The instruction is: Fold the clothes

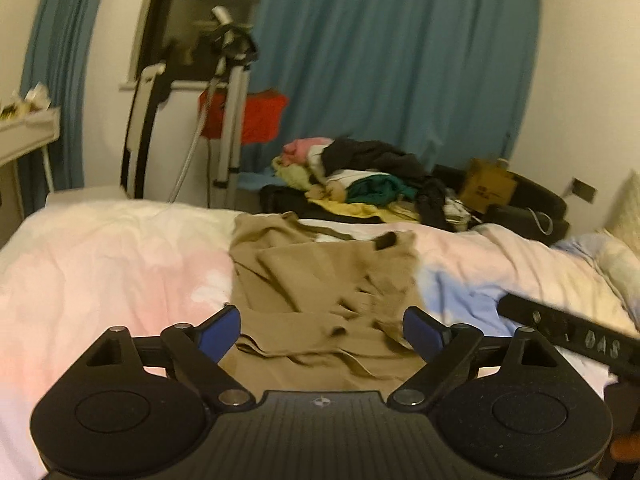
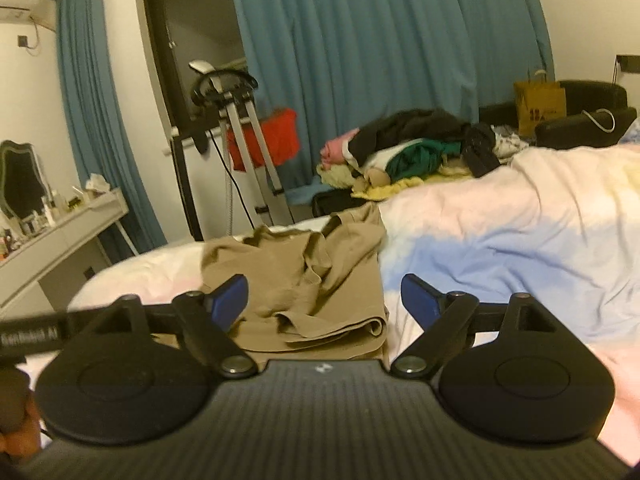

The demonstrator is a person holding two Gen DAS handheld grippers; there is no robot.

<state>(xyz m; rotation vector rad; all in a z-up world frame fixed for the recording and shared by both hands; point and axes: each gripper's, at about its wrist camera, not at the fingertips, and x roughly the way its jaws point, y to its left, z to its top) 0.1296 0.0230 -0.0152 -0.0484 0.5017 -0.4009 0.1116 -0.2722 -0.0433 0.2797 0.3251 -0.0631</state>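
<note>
Both tongs gape wide, gripping nothing: left gripper and right gripper hover above a rumpled tan garment lying on the pastel bedspread. At one o'clock sits a clothes pile.

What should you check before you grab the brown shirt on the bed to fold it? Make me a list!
1. Left gripper open: ok, blue pads spread wide.
2. Right gripper open: ok, pads apart, nothing held.
3. Brown shirt lying flat: not ok, it is rumpled and bunched, with a fold along the near edge.
4. Shirt within aim: ok for the left gripper, the cloth sits between its fingers; the right gripper points at the shirt's right edge.
5. Nothing lying on the shirt: cannot tell, a small dark patch near its far edge is blurred.
6. Clothes pile away from the shirt: ok, it sits behind it.
</note>
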